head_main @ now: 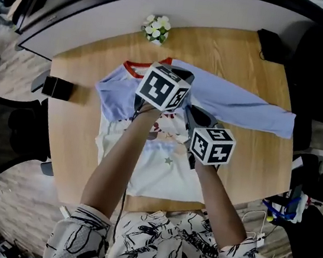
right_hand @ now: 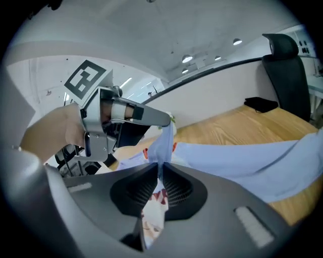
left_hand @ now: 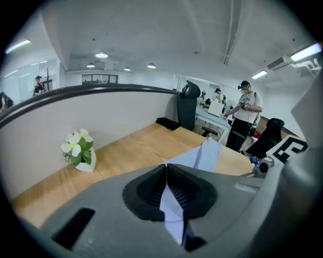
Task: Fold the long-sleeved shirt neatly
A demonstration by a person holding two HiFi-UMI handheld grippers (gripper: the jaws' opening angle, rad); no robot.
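Fold barely started, I'd say. Shirt [head_main: 162, 167] lies front up, mid-bench [head_main: 77, 137]. One sleeve [head_main: 253, 111] is stretched full length toward picture right. The other is bunched by the collar, its blue cloth pinched in the left tongs [left_hand: 166, 194]. Right tongs [right_hand: 157, 186] pinch blue and printed cloth together (both pairs pressed on fabric). Left: both sleeves, then body. Count: one shirt, two tongs, one flower pot [head_main: 156, 29], one black box [head_main: 58, 87].

Bright, even overhead light from ceiling lamps [left_hand: 101, 55]; shadows soft, faint. Glare at strip light [left_hand: 307, 52]. Gripper views fisheye: black corners, bent edges. Near lens, shirt [right_hand: 151, 221] blurred. Head view slightly soft.
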